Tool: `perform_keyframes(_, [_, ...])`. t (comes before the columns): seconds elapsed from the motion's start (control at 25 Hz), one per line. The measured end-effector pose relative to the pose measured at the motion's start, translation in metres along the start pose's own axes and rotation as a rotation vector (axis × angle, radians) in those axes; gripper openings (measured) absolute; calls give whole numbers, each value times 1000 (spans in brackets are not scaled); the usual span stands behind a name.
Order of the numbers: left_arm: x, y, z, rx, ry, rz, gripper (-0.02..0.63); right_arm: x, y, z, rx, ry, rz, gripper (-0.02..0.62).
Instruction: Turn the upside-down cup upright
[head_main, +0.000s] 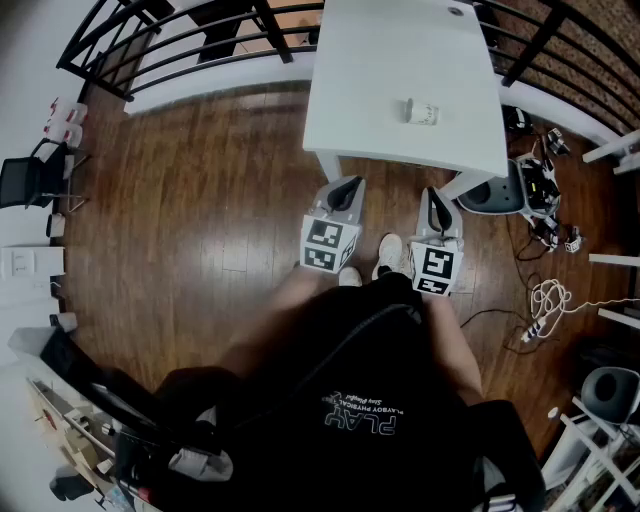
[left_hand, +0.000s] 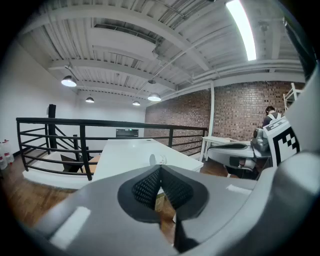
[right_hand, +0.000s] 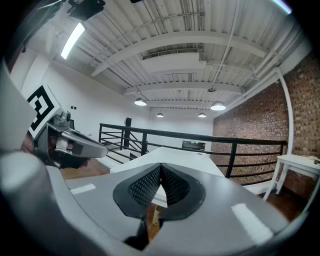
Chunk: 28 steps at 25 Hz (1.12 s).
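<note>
A small pale cup (head_main: 421, 112) rests near the middle of the white table (head_main: 360, 90); it appears to lie on its side. In the left gripper view the cup (left_hand: 158, 160) shows just above the jaw tips, well ahead on the table top (left_hand: 125, 155). My left gripper (head_main: 345, 190) (left_hand: 160, 171) is shut with nothing in it, short of the table's near edge. My right gripper (head_main: 435, 208) (right_hand: 161, 171) is also shut and empty, beside it. The right gripper view shows the table (right_hand: 185, 157) but not the cup.
A black railing (head_main: 200, 40) runs behind the table. A grey chair base (head_main: 495, 195) and coiled cables (head_main: 545, 300) lie on the wood floor to the right. A black chair (head_main: 25, 180) stands far left. My shoes (head_main: 390, 255) are just below the grippers.
</note>
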<state>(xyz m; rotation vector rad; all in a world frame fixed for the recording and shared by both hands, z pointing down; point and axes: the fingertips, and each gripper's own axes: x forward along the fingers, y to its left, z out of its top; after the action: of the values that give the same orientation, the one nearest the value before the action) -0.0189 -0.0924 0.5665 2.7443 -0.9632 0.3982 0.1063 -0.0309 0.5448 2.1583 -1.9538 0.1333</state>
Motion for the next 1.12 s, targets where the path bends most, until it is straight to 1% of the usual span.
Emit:
perform_keyframes(0.16, [25,1,5,-5,6,12,-3,18,-22,-6,-17,32,-6,14])
perform_keyframes(0.28, [44,4,8,-9,20,26,-3,38,-37,-11,-15,63,8,14])
perform_keyframes(0.4, [64,9,13,-19,29,44,-3,59,-52,-16,6,105,24,14])
perform_keyframes(0.52, [86,14,19,-18,33,65,-3,83,-65,-19,31,116,44,14])
perform_keyframes(0.64, [105,16,25,-11,41,78,-3,101,-75,-25,35,138,68,14])
perform_keyframes(0.76, [117,17,25,-12,54,95,-3,115,-83,-31,44,141,91,14])
perform_keyframes(0.88, [127,12,17,-8,85,102,-3,121,-94,-38,77,141,101,14])
perform_keyframes(1.12, [138,17,21,3,96,116,-3,142,-106,-44,66,175,119,14])
